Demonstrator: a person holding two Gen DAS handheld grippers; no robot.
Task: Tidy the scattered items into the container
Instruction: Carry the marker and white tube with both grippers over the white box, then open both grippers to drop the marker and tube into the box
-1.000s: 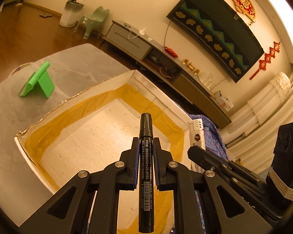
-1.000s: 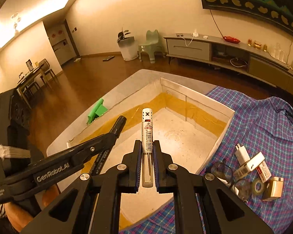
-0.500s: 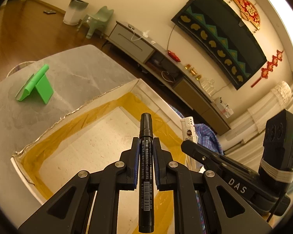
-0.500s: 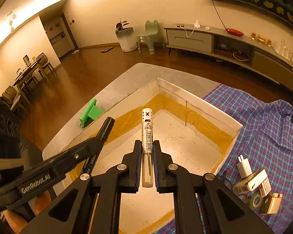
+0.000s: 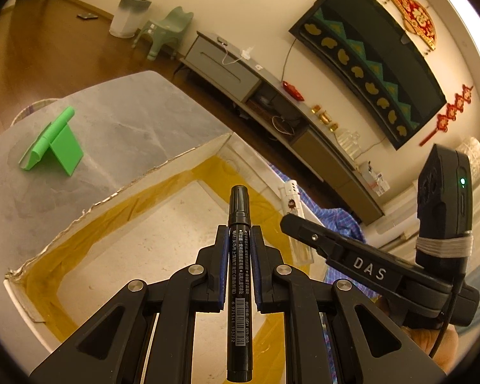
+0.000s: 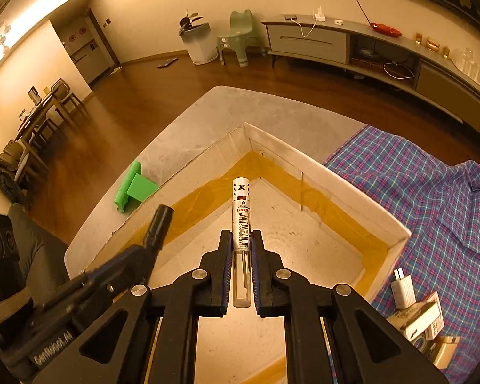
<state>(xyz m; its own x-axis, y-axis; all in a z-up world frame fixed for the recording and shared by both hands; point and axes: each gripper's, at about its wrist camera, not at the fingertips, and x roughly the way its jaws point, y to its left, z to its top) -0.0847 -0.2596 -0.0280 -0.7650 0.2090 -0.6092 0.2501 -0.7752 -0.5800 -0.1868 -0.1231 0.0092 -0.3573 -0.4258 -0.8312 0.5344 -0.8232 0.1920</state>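
My left gripper (image 5: 239, 233) is shut on a black marker (image 5: 239, 275) that points forward over the open white box (image 5: 163, 163) with yellow tape inside. My right gripper (image 6: 241, 236) is shut on a white pen (image 6: 241, 220) with a clear barrel, also held above the box (image 6: 352, 185). In the right wrist view the left gripper (image 6: 89, 284) and its marker tip (image 6: 159, 224) show at lower left. In the left wrist view the right gripper (image 5: 352, 262) and its white pen (image 5: 294, 220) show at right. The box floor looks empty.
A green stand (image 5: 52, 142) sits on the grey table (image 5: 121, 118) left of the box; it also shows in the right wrist view (image 6: 132, 188). On the plaid cloth (image 6: 432, 185) at right lie a white charger (image 6: 403, 289), small boxes (image 6: 422, 318) and tape.
Both grippers have moved forward over the box with their pens still held. The box now fills more of the right wrist view; the right gripper shows more fully in the left wrist view.
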